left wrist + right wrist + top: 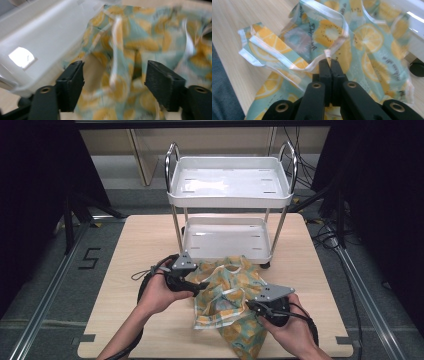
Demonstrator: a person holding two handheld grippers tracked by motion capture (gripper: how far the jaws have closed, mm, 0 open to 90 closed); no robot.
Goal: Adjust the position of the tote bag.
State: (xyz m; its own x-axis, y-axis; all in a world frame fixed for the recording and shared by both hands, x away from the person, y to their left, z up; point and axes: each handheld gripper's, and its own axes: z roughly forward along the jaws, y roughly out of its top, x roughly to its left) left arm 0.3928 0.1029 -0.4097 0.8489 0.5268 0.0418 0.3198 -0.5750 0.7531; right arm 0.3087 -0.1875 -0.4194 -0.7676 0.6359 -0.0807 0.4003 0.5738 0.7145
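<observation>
- One thin plastic bag with yellow fruit slices on blue-green point(235, 305) lies crumpled on the pale wooden surface point(130, 250), just in front of one white two-shelf cart point(227, 200).
- The right tongs point(329, 61) pinch its white edge strip.
- The left tongs point(113, 75) stand wide, with the blurry bag probably not touched.
- Grab an edge opposite and pull gently apart.
</observation>
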